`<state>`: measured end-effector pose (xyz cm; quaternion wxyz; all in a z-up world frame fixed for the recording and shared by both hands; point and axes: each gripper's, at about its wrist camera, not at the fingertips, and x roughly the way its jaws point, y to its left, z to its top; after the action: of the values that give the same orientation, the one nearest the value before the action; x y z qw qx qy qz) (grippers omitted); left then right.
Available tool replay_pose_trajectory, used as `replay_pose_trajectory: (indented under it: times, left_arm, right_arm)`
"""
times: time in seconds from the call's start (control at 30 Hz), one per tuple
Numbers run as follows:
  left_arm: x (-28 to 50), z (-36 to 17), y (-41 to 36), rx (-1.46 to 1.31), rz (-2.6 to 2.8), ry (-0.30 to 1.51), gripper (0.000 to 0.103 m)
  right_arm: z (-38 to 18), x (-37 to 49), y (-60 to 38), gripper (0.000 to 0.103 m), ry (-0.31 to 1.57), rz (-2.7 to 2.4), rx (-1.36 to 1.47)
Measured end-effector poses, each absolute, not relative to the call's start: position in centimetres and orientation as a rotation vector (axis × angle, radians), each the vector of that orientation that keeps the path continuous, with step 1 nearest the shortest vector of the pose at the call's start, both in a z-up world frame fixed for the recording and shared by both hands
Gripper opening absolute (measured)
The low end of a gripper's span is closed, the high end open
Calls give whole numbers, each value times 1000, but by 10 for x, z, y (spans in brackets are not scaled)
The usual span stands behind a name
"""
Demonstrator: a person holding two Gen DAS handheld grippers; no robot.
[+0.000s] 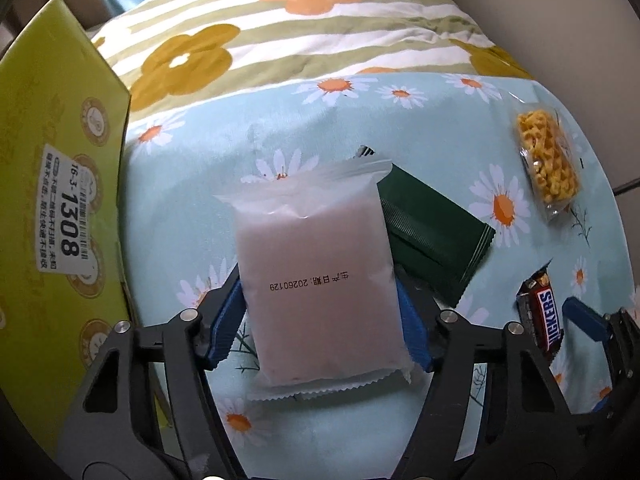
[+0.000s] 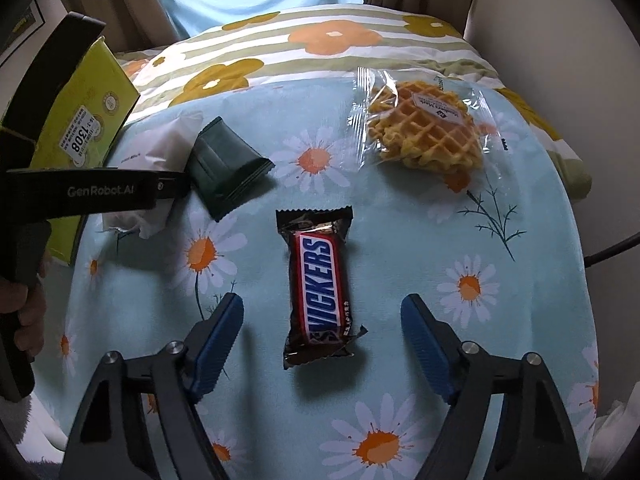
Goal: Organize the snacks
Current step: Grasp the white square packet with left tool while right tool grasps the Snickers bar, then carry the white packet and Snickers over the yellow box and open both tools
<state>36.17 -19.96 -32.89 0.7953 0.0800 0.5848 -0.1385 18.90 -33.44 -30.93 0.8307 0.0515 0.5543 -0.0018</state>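
Left wrist view gives us the daisy-print cloth (image 1: 248,128) first, spread over a bed or table, with a yellow-green box (image 1: 60,184) standing at its left edge, probably where the snacks belong. Our left gripper (image 1: 320,316) has its blue pads touching both long sides of a frosted pink packet (image 1: 316,280), which lies partly over a dark green packet (image 1: 432,236). We judge the grip is made, so the step in hand is picking up; next we need a clean lift that leaves the green packet behind, then a carry to the box. In the right wrist view our right gripper (image 2: 322,336) straddles a Snickers bar (image 2: 320,284), jaws wide and clear of the wrapper; it must close further. A wrapped waffle (image 2: 424,128) waits well apart, untouched.
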Motion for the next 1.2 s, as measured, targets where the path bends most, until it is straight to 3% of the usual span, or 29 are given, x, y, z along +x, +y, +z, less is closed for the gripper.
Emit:
replay_pose_trajectory:
  times: [0.33,0.63,0.73,0.8,0.87,1.2]
  left_arm:
    - [351,-323,-199,186,-331,1247,62]
    - [335,-316,-196,187,-344,1245,62]
    - [330,-314,-195,190,-343,1241,62]
    - [329,-313,-195,186,-342,1240,62]
    - [326,-311,-193,183,-343,1240,62]
    - [316,-305,-189,167,-337,1233,62]
  right_arm:
    - [-307,191,-338,69,1174,-16,106]
    - [-307,192,-327,54,1170,7,79]
    - [-308,194,-324,43,1165,8,53]
    - [-308,195,-324,30,1160,7,42]
    - [-308,196,-326,26,1157,2,40]
    - [-306,194,-325,26,1147,11,34]
